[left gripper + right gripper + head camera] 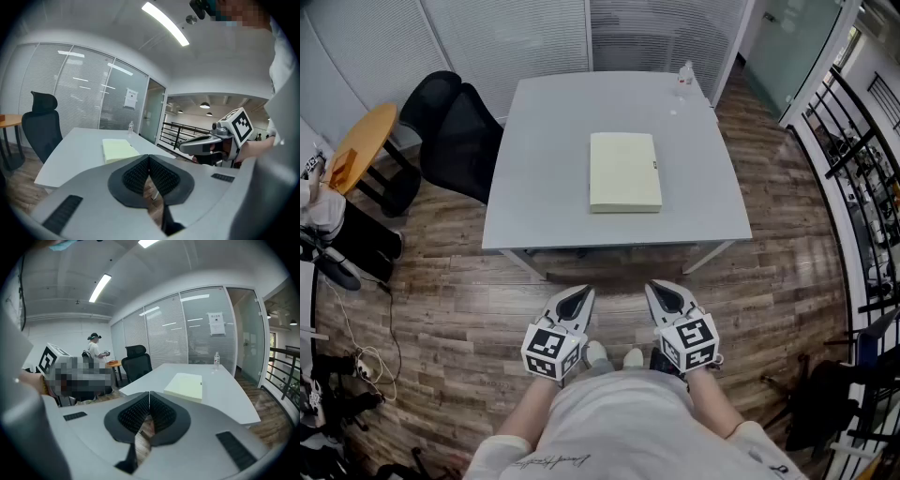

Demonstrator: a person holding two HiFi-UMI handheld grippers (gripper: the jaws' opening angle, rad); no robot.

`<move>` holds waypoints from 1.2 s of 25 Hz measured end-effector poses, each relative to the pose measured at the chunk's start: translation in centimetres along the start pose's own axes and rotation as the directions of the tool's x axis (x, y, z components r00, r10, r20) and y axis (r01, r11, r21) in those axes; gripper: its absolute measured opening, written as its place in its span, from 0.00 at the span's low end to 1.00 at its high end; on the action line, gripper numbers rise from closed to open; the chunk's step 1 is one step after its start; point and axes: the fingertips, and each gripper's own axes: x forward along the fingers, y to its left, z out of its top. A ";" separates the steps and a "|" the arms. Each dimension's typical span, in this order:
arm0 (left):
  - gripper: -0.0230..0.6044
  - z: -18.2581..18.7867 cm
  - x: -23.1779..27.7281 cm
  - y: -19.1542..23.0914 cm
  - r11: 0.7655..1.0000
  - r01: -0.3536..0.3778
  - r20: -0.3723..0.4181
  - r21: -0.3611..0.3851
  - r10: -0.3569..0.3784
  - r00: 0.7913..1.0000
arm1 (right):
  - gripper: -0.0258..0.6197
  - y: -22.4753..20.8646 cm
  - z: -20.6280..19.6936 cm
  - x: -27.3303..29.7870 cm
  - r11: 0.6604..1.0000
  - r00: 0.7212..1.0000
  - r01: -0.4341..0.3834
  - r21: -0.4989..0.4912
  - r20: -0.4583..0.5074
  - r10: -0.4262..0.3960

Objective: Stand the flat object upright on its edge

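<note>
A pale yellow flat book (pixel 624 172) lies flat in the middle of the grey table (pixel 544 206). It also shows as a thin slab in the left gripper view (pixel 117 149) and the right gripper view (pixel 185 386). My left gripper (pixel 578 299) and right gripper (pixel 661 295) hover side by side over the wooden floor, short of the table's near edge, both shut and holding nothing. The right gripper (pixel 187 147) appears at the right of the left gripper view.
A clear water bottle (pixel 684 75) stands at the table's far right corner. Two black office chairs (pixel 450 127) sit left of the table, with a round orange table (pixel 361 141) beyond. A black railing (pixel 862 178) runs along the right. A person (pixel 96 352) stands far off.
</note>
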 end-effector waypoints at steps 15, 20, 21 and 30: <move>0.06 0.3 0.2 -2.4 1.000 -0.015 0.007 -0.006 0.015 1.000 | 0.08 -0.9 -0.5 -1.7 0.999 0.999 -0.032 0.021 0.011 0.032; 0.06 1.0 0.6 -2.9 1.000 -0.027 0.019 0.001 0.027 0.999 | 0.08 -1.3 -0.4 -2.2 0.998 0.998 -0.058 0.019 0.024 0.057; 0.06 1.1 0.7 -3.0 1.000 -0.028 0.019 0.003 0.028 0.999 | 0.08 -1.5 -0.4 -2.3 0.998 0.998 -0.063 0.019 0.025 0.063; 0.06 0.8 1.4 -5.1 0.999 -0.051 0.008 0.012 0.051 0.999 | 0.08 -2.8 -1.1 -3.9 0.993 0.993 -0.112 0.033 0.034 0.110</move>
